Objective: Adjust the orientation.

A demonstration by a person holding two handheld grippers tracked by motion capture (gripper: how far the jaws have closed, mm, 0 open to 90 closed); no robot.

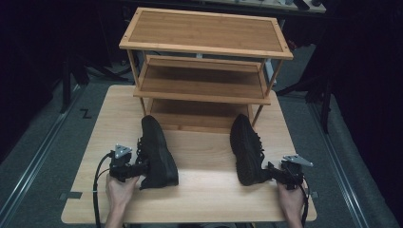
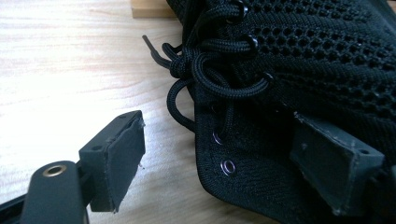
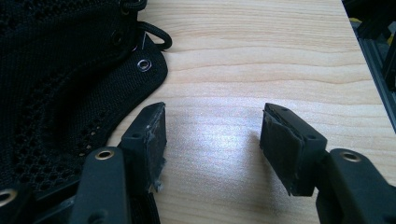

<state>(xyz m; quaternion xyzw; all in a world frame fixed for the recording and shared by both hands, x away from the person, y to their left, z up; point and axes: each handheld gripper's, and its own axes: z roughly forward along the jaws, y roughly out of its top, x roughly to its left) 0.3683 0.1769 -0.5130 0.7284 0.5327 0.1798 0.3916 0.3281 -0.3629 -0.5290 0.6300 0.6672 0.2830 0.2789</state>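
Two black mesh lace-up shoes lie on the wooden table, toes toward the rack. My left gripper [image 1: 141, 170] sits at the heel end of the left shoe [image 1: 157, 149]. In the left gripper view the left gripper [image 2: 217, 123] is open wide: the shoe's [image 2: 322, 60] eyelet flap and laces lie between the jaws, one pad [image 2: 123, 158] stands clear over the table, and the other rests against the mesh. My right gripper [image 1: 269, 175] is at the heel of the right shoe [image 1: 247, 147]. In its own view the right gripper [image 3: 215, 114] is open over bare wood, the shoe [image 3: 60, 70] beside one jaw.
A three-tier bamboo shoe rack [image 1: 204, 31] stands at the back of the table [image 1: 204, 194], its shelves bare. Bare wood lies between the two shoes and along the front edge. Dark floor and stand legs surround the table.
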